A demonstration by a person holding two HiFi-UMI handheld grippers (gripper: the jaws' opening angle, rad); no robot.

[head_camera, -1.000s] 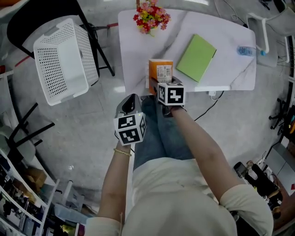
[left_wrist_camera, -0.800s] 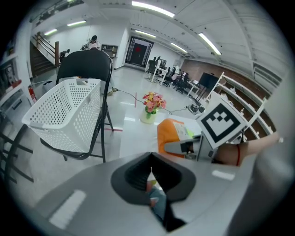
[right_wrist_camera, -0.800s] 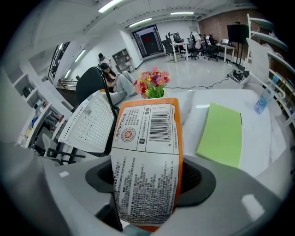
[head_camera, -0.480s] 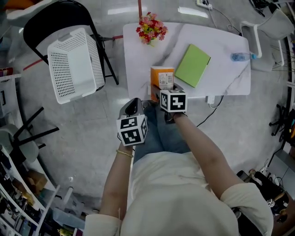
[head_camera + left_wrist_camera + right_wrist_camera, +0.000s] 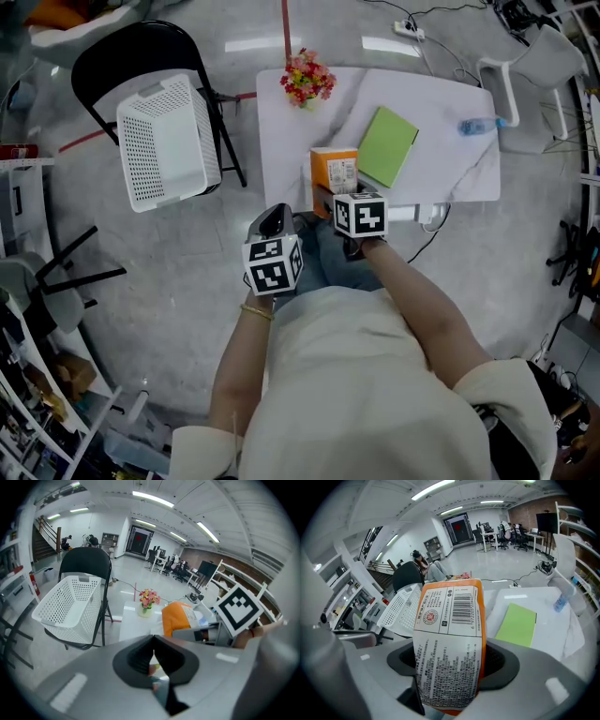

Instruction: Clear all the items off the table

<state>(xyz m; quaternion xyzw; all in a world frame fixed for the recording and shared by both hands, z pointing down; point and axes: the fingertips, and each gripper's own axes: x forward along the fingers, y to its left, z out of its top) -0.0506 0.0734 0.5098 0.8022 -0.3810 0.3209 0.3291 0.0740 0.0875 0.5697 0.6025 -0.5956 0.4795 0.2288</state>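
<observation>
My right gripper (image 5: 334, 194) is shut on an orange and white box (image 5: 335, 171), held over the front edge of the white table (image 5: 281, 141). In the right gripper view the box (image 5: 450, 644) stands upright between the jaws of the right gripper (image 5: 452, 663), barcode side facing me. Left of it, my left gripper (image 5: 268, 223) is shut and empty, off the table; its jaws (image 5: 152, 656) meet with nothing between them. A green notebook (image 5: 386, 146), a small pot of flowers (image 5: 306, 78) and a water bottle (image 5: 476, 125) lie on the table.
A white perforated basket (image 5: 169, 141) sits on a black chair (image 5: 122, 56) left of the table. A cable and power strip (image 5: 405, 28) lie on the floor behind the table. Shelving (image 5: 28, 412) runs along the lower left.
Both grippers have risen, the right one carrying the orange box. The table, basket and chair now look smaller and farther below.
</observation>
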